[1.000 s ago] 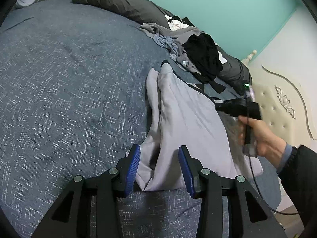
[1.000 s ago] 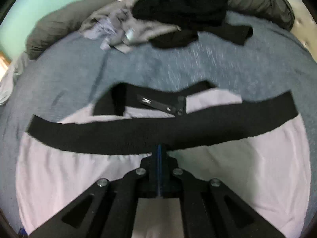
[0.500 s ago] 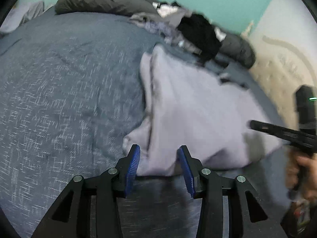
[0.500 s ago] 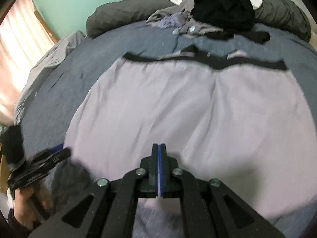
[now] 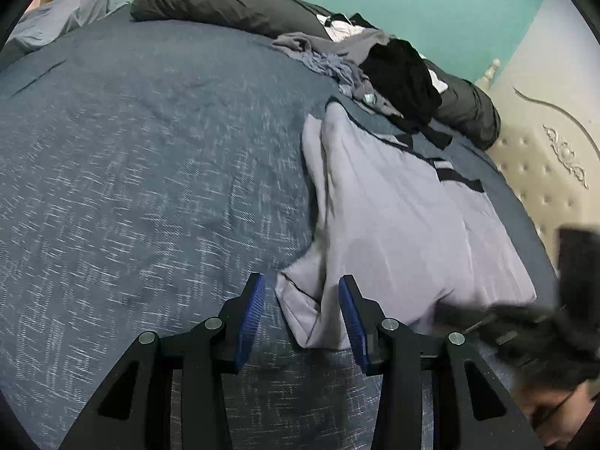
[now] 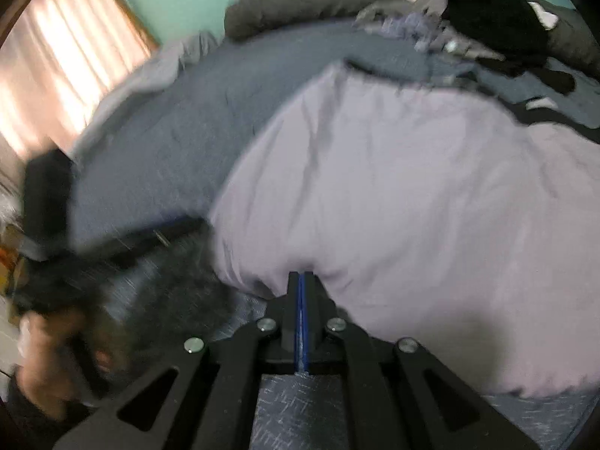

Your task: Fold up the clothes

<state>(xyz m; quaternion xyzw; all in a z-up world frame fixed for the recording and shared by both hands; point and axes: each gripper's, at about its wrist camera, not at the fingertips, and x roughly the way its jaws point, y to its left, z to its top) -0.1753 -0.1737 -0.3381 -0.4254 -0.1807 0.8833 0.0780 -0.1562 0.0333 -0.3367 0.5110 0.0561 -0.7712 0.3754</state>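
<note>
2 grippers are seen at the near hem of the lilac garment point(image 5: 405, 217), spread on the bed point(image 5: 150, 172), long axis running away. Left gripper point(image 5: 302, 313) is spread, straddling the corner; right gripper point(image 6: 302, 285) is pinched on the hem.

Lilac garment point(image 5: 405, 217): smooth matt cloth; bed cover point(image 5: 150, 172): coarse flecked weave; headboard point(image 5: 543, 172): tufted, slight sheen.

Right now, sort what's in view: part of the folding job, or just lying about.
In the job: lavender garment; right gripper shut on its hem; left gripper open at its corner.
Lying about: clothes pile, dark pillow, curtain.
</note>
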